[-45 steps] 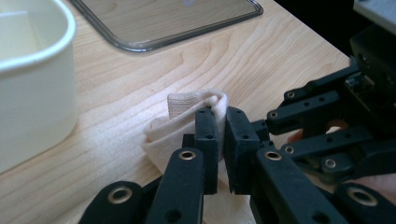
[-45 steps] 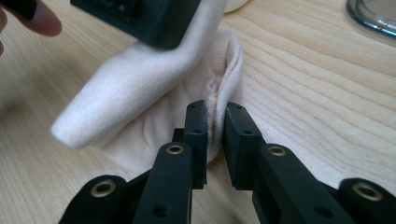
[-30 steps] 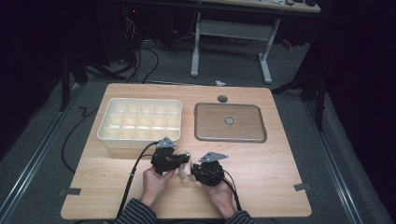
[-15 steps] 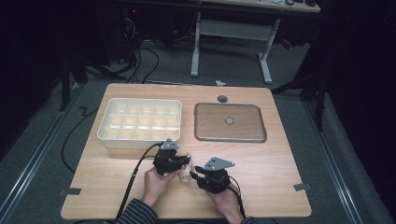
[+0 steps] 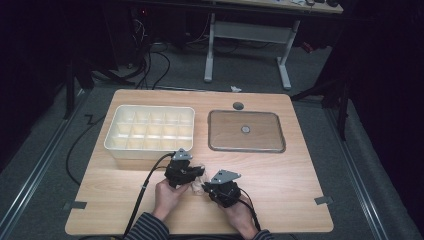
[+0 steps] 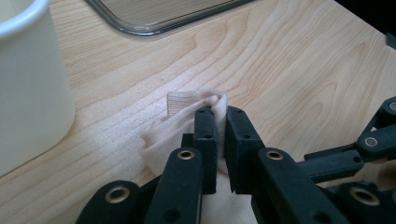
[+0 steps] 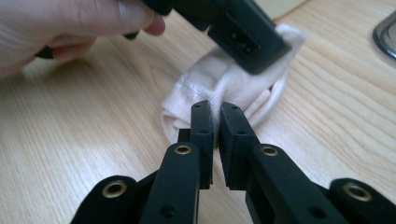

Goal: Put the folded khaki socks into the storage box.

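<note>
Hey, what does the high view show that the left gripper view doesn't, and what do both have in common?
High view alone: the whole wooden table, all the compartments of the white divided box, the round knob on the flat lid, both hands, and the floor with cables and a desk frame behind.

Left gripper view alone: close detail of the left hand-held gripper shut on a fold of the pale cloth, with its ribbed edge.

Shared: the cloth, the box wall, the lid's edge, the wood surface, and part of the right hand-held gripper.
</note>
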Tool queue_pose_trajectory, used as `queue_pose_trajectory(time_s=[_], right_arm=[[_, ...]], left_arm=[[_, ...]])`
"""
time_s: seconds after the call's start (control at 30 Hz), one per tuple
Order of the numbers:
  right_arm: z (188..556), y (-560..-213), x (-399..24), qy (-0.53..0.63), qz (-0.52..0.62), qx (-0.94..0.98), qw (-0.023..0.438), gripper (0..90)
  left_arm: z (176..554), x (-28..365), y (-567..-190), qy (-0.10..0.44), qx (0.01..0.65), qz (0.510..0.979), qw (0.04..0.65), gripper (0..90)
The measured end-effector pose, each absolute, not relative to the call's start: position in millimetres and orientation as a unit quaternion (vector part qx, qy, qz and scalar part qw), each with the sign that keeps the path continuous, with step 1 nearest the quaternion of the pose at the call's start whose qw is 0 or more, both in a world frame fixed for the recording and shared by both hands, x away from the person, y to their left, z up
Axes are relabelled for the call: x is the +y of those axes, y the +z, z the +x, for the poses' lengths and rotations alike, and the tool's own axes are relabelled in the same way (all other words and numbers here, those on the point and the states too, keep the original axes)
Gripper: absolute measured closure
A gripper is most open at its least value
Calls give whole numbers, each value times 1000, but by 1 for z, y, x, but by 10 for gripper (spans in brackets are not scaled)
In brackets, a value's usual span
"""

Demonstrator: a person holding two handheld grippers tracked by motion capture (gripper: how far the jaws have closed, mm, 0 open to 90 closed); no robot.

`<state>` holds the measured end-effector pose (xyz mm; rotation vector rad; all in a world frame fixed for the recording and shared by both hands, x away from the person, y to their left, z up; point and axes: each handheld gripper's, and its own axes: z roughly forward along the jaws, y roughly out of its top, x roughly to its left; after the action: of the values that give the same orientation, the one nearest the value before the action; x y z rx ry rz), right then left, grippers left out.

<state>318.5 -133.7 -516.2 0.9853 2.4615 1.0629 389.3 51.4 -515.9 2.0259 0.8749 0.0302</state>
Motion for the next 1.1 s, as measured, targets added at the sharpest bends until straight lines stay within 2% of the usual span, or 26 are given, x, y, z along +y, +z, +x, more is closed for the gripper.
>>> queue_pose_trajectory(time_s=[0.27, 0.4, 0.47, 0.5, 0.53, 0.57, 0.7, 0.93, 1.03, 1.1], right_arm=[[321, -524, -133, 357, 335, 861, 139, 863], [322, -524, -135, 358, 337, 860, 137, 859], [322, -524, -135, 363, 341, 857, 137, 857], [322, -524, -135, 369, 348, 851, 136, 854], [322, -524, -135, 369, 348, 851, 136, 854], [322, -523, -136, 373, 355, 847, 133, 851], [322, -522, -137, 378, 359, 843, 131, 847], [322, -522, -138, 379, 364, 841, 127, 823], [322, -523, -138, 380, 366, 840, 130, 755], [322, -522, -138, 378, 363, 840, 138, 740]], left_arm=[[391, 43, -523, 42, 342, 828, 443, 847], [392, 46, -522, 27, 344, 825, 448, 834], [391, 46, -520, 24, 344, 822, 453, 783], [389, 46, -518, 24, 344, 822, 454, 691], [388, 46, -517, 27, 343, 822, 454, 691], [383, 46, -512, 39, 342, 822, 454, 642], [376, 50, -507, 60, 348, 817, 455, 566], [359, 65, -504, 89, 382, 811, 434, 490], [355, 66, -509, 87, 399, 810, 422, 457], [353, 66, -512, 87, 407, 807, 419, 445]])
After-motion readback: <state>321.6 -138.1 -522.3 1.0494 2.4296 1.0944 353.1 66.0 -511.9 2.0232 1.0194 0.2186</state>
